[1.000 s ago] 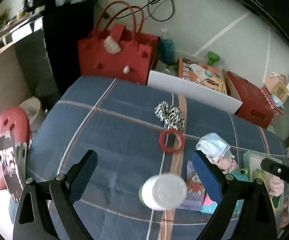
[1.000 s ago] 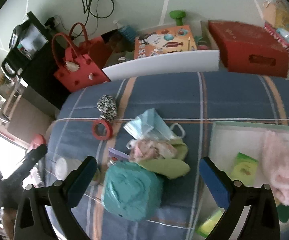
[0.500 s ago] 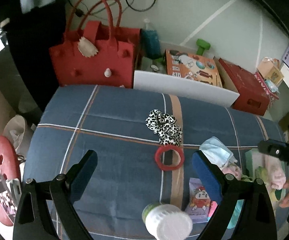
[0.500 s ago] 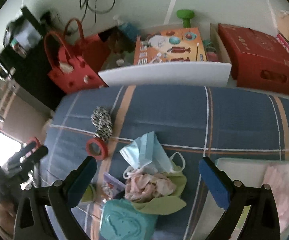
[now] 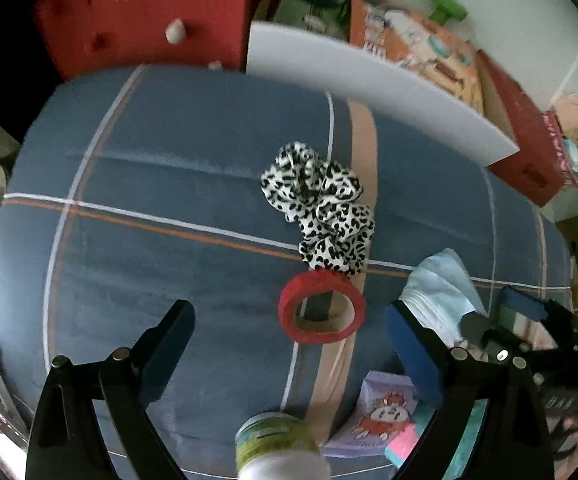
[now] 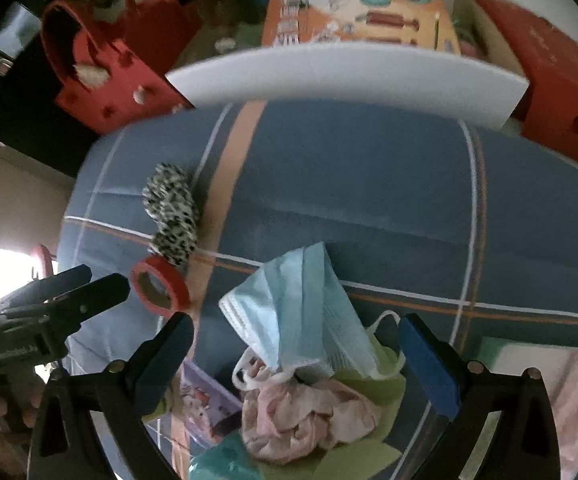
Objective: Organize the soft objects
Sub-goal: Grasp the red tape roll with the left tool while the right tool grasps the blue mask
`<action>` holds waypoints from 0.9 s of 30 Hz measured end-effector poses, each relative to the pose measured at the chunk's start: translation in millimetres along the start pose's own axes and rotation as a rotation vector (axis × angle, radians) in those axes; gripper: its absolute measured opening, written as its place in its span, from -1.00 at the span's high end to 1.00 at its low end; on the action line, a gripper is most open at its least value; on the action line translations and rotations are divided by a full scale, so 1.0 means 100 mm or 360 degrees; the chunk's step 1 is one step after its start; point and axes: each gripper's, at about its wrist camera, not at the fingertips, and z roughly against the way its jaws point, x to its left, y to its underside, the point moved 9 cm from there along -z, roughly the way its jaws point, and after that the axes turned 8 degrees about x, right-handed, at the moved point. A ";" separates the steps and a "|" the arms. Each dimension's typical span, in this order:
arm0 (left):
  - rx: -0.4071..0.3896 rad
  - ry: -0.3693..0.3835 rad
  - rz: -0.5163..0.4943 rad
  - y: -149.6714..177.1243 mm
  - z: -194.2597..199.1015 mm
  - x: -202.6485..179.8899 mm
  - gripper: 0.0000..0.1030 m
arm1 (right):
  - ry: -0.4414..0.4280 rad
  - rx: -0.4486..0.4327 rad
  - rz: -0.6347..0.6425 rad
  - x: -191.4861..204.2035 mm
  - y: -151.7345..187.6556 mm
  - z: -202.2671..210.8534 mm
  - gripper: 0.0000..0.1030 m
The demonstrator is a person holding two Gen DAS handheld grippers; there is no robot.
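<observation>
- Two hand-held grippers are over a table covered in a blue plaid cloth (image 5: 169,208). The left gripper (image 5: 289,344) has its blue-padded jaws spread wide with nothing between them, hovering above the cloth.
- The right gripper (image 6: 297,364) is likewise spread wide and empty, poised over the heap of soft things.
- One leopard-print scrunchie (image 5: 321,216) lies on the tan stripe near the middle of the cloth.
- One red tape roll (image 5: 321,312) sits just beside the scrunchie on the near side; from the left wrist view they appear to touch.
- One light-blue face mask (image 6: 297,312) is draped on top of the heap, its ear loops hanging down.
- One crumpled pink cloth (image 6: 309,420) lies under the mask's lower edge, resting on a yellow-green piece (image 6: 369,384) of fabric.
- One teal bundle (image 6: 221,464) shows at the bottom edge, mostly cut off.
- One small purple cartoon packet (image 5: 381,416) lies flat beside the heap.
- One jar with a white lid (image 5: 277,452) stands at the near edge.
- Beyond the table: one red felt tote bag (image 6: 109,80), one white foam board (image 6: 349,72), one orange picture box (image 6: 361,12).
</observation>
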 end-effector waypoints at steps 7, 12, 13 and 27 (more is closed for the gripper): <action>0.0081 0.0023 0.0068 -0.10 -0.23 -0.07 -0.85 | 0.0043 0.0058 0.0024 -0.08 -0.04 -0.22 -0.93; 0.0123 0.0005 0.0077 -0.12 -0.38 -0.10 -0.57 | 0.0017 0.0061 0.0029 -0.12 -0.07 -0.28 -0.55; 0.0138 0.0020 0.0083 -0.12 -0.41 -0.11 -0.51 | 0.0008 0.0062 0.0028 -0.12 -0.08 -0.29 -0.44; 0.0133 -0.0006 0.0034 -0.14 -0.41 -0.16 -0.10 | -0.0087 0.0026 0.0040 -0.12 -0.03 -0.25 0.66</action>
